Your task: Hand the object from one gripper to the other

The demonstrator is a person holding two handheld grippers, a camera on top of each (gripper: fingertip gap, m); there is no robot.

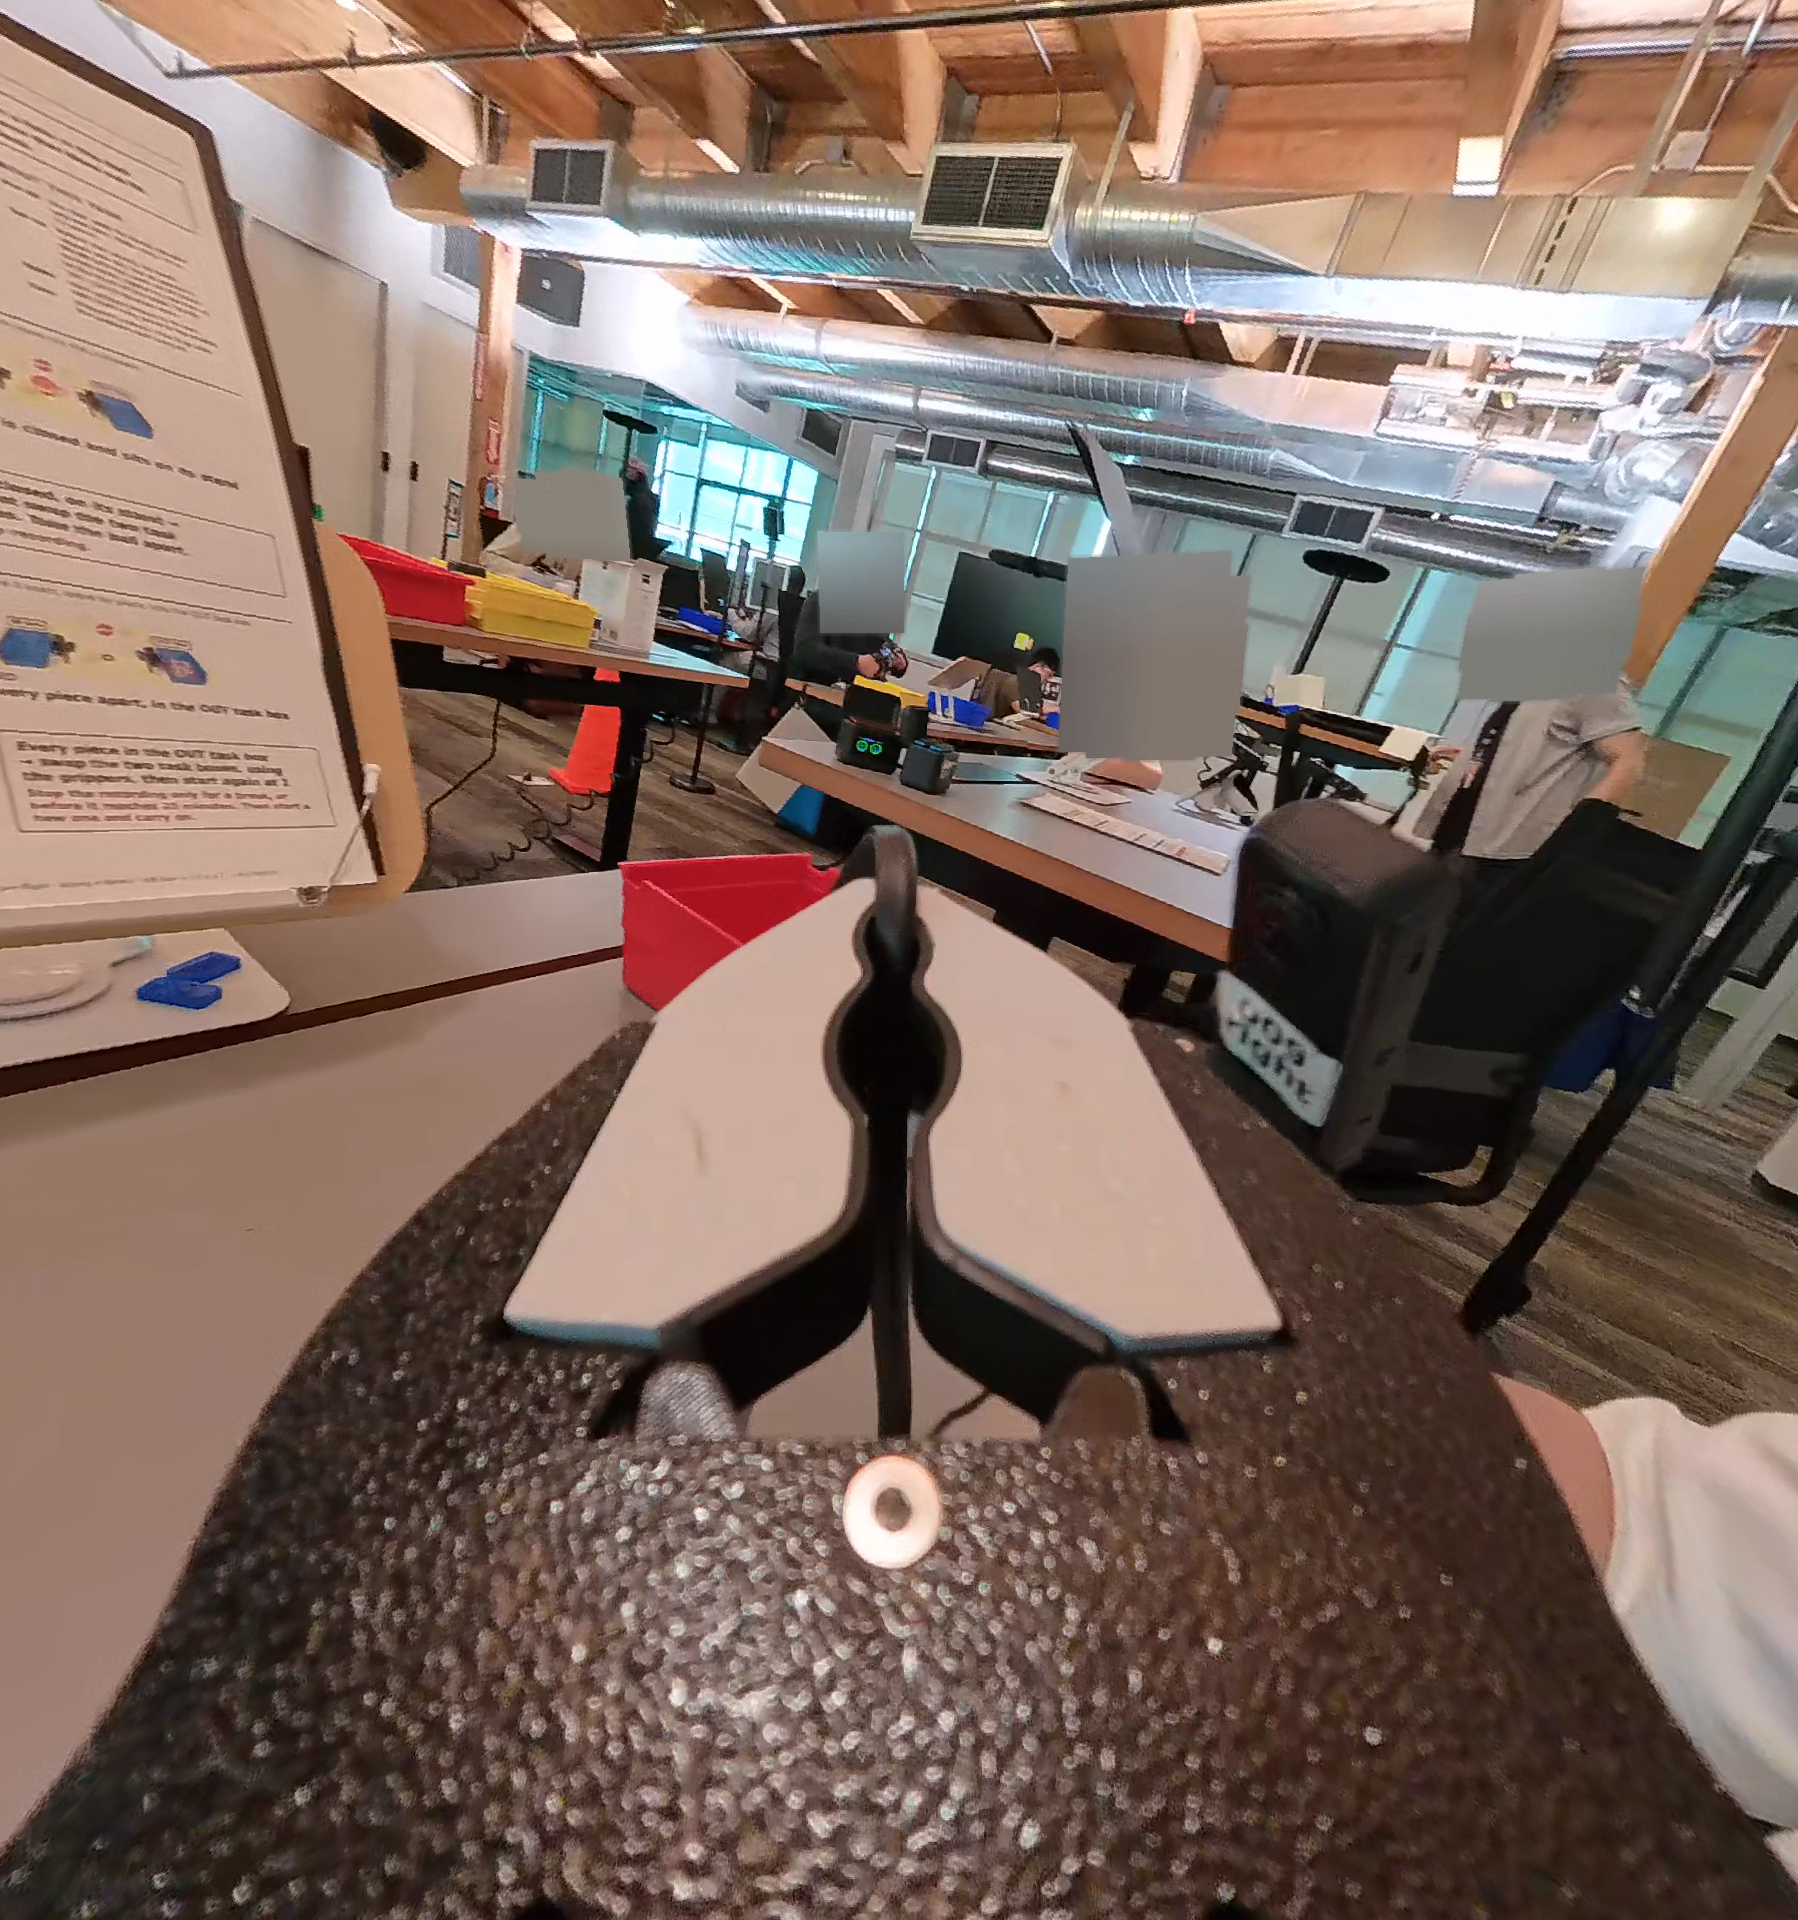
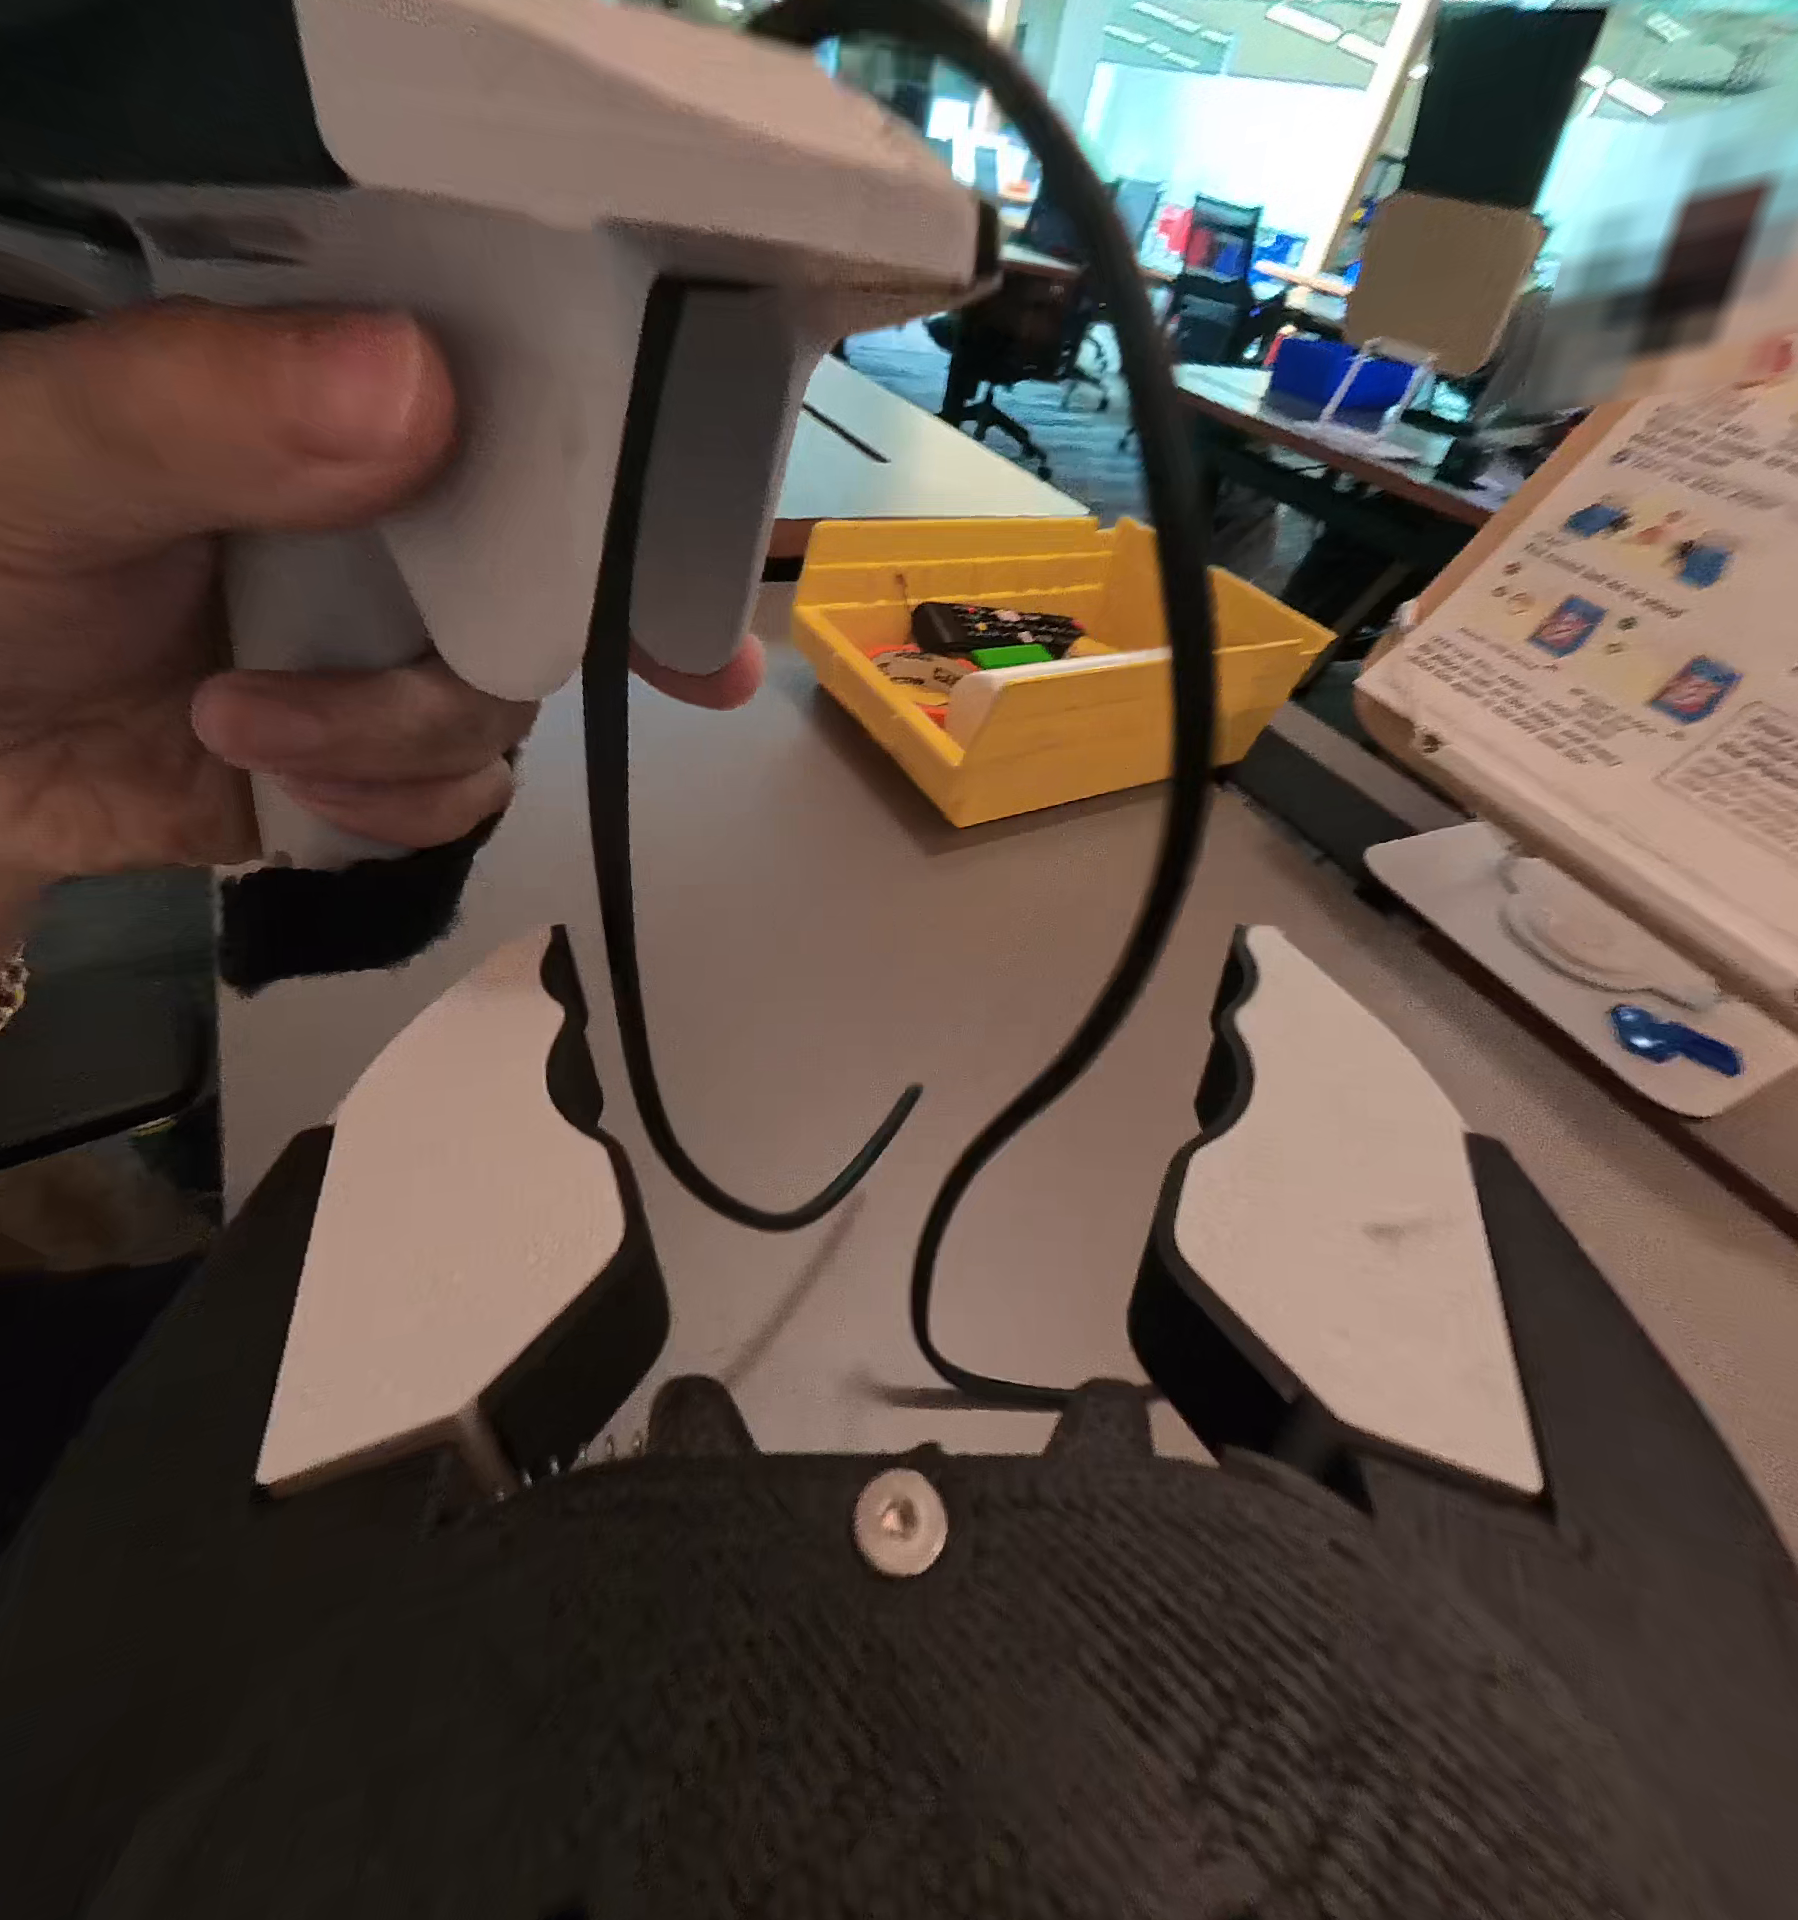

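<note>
Cord [image 2: 1181, 582], thin and black, hangs in a long loop from the left claw [image 1: 890, 925], which is pinched shut on a short bit of it, a small bend poking out past the tips. In the right wrist view the person's hand [image 2: 147, 623] holds that claw's grey handle high at upper left, and the loop drops from it with its long axis near vertical; one loose end curls up like a hook, the other strand bends down to the base of the right claw [image 2: 900, 956]. The right claw stands wide open just under the loop, its two pads either side of the dangling strands, gripping nothing. To do the handover well, I would bring the right claw up so one strand sits squarely between the pads, close firmly, and only then let the left one open. Beyond, a yellow bin [image 2: 1061, 665] sits on the tabletop [image 2: 801, 935].
</note>
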